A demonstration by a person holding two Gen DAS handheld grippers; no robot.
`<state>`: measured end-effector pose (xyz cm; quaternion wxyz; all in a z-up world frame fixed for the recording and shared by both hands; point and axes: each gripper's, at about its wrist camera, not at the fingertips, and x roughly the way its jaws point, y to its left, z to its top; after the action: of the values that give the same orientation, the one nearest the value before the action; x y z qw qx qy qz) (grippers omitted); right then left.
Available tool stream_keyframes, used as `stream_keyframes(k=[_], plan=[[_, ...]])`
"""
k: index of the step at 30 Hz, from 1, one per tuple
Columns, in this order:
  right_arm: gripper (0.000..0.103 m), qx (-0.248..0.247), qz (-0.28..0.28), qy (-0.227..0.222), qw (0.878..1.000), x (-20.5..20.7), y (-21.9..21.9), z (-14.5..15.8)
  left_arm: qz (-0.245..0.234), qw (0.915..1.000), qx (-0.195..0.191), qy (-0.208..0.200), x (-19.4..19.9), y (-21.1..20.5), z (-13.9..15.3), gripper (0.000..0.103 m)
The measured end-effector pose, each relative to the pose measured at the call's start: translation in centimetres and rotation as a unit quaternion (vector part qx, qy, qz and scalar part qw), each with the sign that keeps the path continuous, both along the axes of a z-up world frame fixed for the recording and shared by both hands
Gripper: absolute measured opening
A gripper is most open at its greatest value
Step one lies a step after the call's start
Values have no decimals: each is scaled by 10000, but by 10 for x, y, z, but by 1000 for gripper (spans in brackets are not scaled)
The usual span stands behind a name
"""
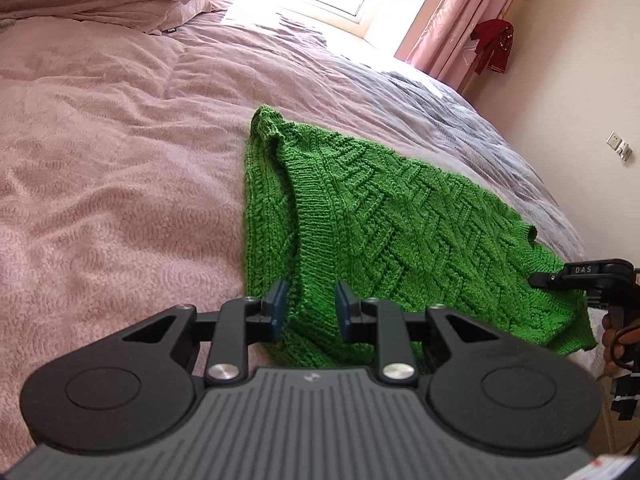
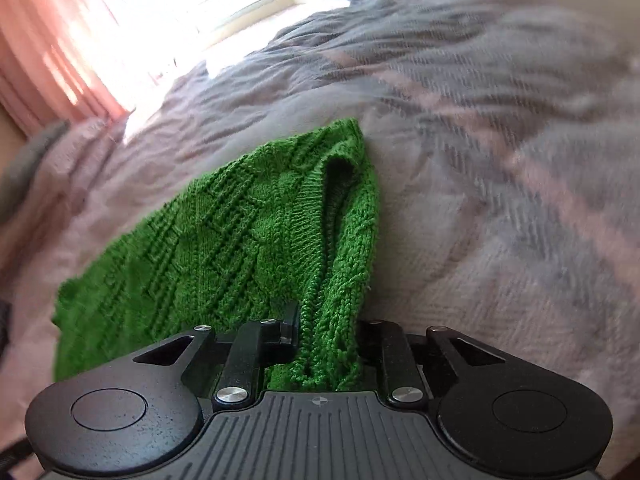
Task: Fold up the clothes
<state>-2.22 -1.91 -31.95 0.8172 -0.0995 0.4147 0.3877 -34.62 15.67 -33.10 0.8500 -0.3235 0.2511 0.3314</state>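
Right tool pitched down, clamped on green sweater, left tool gripping its edge.

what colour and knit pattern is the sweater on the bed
The green knitted sweater has a raised basket-weave zigzag pattern; it shows best in the left wrist view.

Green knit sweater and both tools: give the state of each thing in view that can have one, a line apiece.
Green knit sweater: partly folded, lying on the bed.
Left tool: pads gripping the sweater's near edge.
Right tool: shut on a bunched fold of sweater.
Bedspread: spread out, wrinkled.
Curtain: drawn aside, window bright.
Red garment: hanging by the wall.
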Motion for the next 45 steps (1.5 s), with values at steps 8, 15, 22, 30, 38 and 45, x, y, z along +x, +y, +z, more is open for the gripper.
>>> stream_keyframes(k=[8, 15, 22, 30, 38, 45], plan=[[13, -389, 1429, -2532, 9560, -152, 74, 53, 425, 9990, 159, -34, -50, 22, 11, 22], [14, -888, 3058, -2956, 9007, -265, 114, -21, 619, 9979, -196, -72, -79, 32, -2, 22], [36, -975, 3619, -2902, 8805, -283, 103, -45, 606, 9976, -289, -148, -86, 27, -1, 22], [44, 476, 2734, -1510, 9488, -198, 47, 33, 84, 9962, -262, -831, -53, 37, 27, 22], [43, 435, 808, -132, 9957, -44, 77, -4, -418, 9948, -340, -868, 32, 81, 27, 24], [43, 470, 956, 35, 9943, -14, 108, -8, -329, 9987, -221, -335, 78, 127, 7, 27]])
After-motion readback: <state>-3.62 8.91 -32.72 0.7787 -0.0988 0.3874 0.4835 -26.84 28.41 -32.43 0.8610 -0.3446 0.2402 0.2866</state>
